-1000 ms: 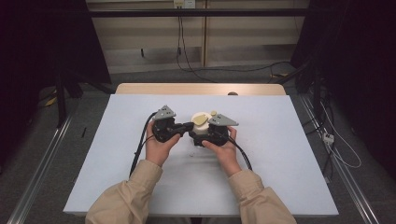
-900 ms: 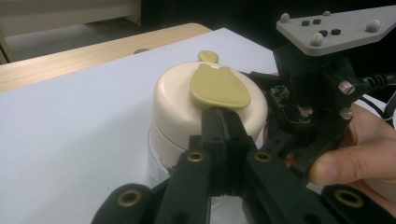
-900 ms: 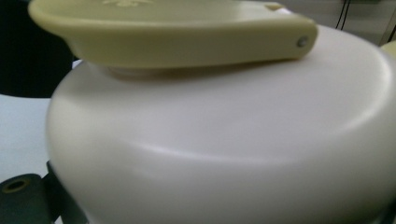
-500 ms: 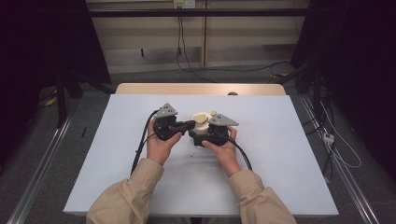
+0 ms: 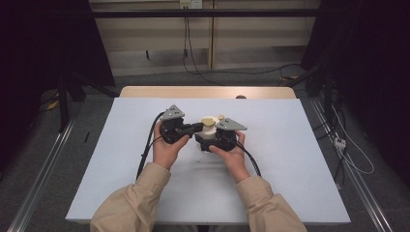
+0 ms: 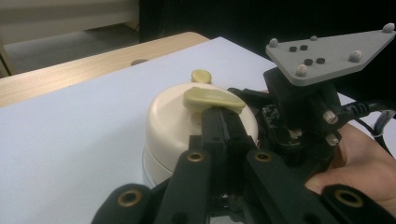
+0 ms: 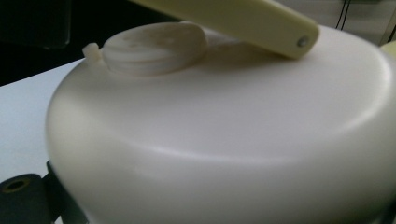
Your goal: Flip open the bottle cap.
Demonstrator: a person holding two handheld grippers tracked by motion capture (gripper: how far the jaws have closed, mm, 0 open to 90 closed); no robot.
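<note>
Two grippers meet at frame centre: the left gripper (image 6: 224, 122), jaws closed, pinches the yellow lever (image 6: 212, 98) atop the cream container (image 5: 209, 128); the right gripper (image 5: 218, 140) apparently clasps its base, grip unclear. Lid still unopened.

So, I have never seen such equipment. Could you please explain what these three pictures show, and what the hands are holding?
A person sits at a table covered with a white sheet. Each hand holds a black tool with two jaws, used like pincers.

The high view comes from a camera above, looking down: the left gripper and the right gripper meet at a cream round container.

The other two pictures come from small cameras riding on the tools. In the left gripper view, its jaws are shut on the yellowish crank handle on the lid. The right gripper view sits very close against the container's side; whether its jaws clamp it cannot be told.
</note>
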